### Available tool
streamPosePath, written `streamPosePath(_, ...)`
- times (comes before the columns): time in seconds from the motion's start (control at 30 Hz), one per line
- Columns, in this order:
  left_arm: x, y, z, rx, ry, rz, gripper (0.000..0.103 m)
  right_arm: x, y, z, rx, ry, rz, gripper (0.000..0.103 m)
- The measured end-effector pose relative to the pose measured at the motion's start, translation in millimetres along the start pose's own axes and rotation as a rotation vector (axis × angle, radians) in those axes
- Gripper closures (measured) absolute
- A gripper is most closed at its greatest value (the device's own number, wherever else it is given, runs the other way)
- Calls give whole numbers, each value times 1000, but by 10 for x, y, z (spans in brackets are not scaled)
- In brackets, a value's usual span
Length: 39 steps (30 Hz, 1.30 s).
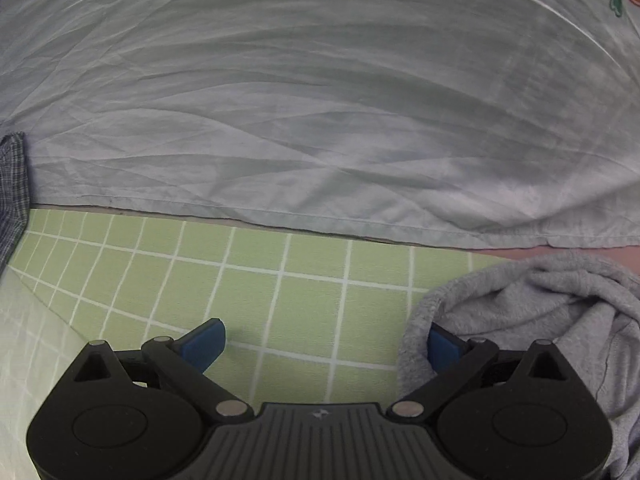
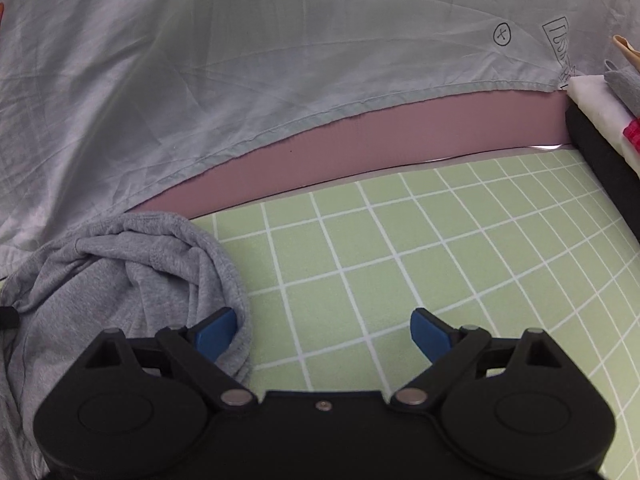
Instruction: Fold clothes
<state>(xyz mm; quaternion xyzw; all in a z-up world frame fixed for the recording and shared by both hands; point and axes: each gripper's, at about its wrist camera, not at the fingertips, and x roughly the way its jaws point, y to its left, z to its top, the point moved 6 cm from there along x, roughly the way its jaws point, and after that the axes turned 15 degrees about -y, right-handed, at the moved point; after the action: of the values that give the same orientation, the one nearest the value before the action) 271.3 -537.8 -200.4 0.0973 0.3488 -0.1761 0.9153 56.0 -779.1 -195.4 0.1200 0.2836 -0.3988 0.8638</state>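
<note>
One crumpled grey sweatshirt (image 1: 532, 320) lies in a heap on the green grid mat (image 1: 240, 280), and it sits between the two tongs. Seen from the left gripper (image 1: 322, 346), the heap is off to the right; its edge bunches up against the right blue pad (image 1: 442, 346), while the other pad (image 1: 204, 344) stands over bare mat. The jaws are spread wide, the gap between them shows only mat, and nothing is clamped.

Seen from the right gripper (image 2: 324, 332), the same sweatshirt (image 2: 132, 272) is off to the left, its folds just beyond and beside the left blue pad (image 2: 218, 330). These jaws too stand about as wide as they go, with only green mat between them and no hold on any cloth.

Ahead of both tongs, past the far edge of the mat, one large pale sheet (image 1: 320, 100) is spread out, creased, its hem running across the view. It carries a small circled cross (image 2: 502, 34) drawn in black. Between the hem and the mat, ahead of the right tongs, one strip of mauve surface (image 2: 400, 136) shows. Far right of them is one stack of folded pieces (image 2: 600, 104). Far left of the left tongs, one piece of checked cloth (image 1: 12, 184) pokes in.
</note>
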Motion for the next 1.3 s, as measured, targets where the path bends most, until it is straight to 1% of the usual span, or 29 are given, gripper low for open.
streamPosePath(0.07, -81, 66, 18, -3, -31, 17, 2, -25, -14, 1, -67, -21, -18, 5)
streamPosePath(0.17, -260, 147, 62, 4, -89, 42, 2, -104, -29, 29, -132, -64, -58, 5)
streamPosePath(0.27, -491, 258, 72, 18, -150, 53, 2, -281, -71, 93, -132, -121, -90, 5)
streamPosePath(0.37, -741, 443, 28, -7, -176, 54, 2, -504, -135, 152, -115, -175, -106, 5)
streamPosePath(0.47, -1031, 607, -11, -41, -202, 46, 2, -767, -194, 188, -101, -222, -103, 5)
streamPosePath(0.63, -1589, 791, -75, -26, -280, 41, 2, -1333, -232, 218, -123, -338, -117, 5)
streamPosePath(0.73, -1890, 903, -157, -23, -305, 42, 2, -1717, -260, 203, -139, -408, -129, 5)
streamPosePath(0.8, -2100, 990, -250, -20, -317, 42, 2, -1947, -289, 167, -143, -436, -127, 5)
streamPosePath(0.9, -2339, 1063, -451, -13, -307, 37, 2, -2233, -343, 63, -159, -459, -120, 5)
streamPosePath(1.0, -2444, 1109, -707, -1, -274, 33, 2, -2430, -402, -121, -167, -447, -114, 5)
streamPosePath(1.17, -2405, 1144, -1140, 27, -168, 37, 3, -2560, -465, -513, -190, -377, -110, 5)
streamPosePath(1.23, -2373, 1141, -1258, 30, -125, 36, 3, -2565, -475, -676, -202, -341, -114, 5)
streamPosePath(1.3, -2387, 1131, -1300, 21, -107, 18, 3, -2557, -501, -813, -196, -304, -121, 5)
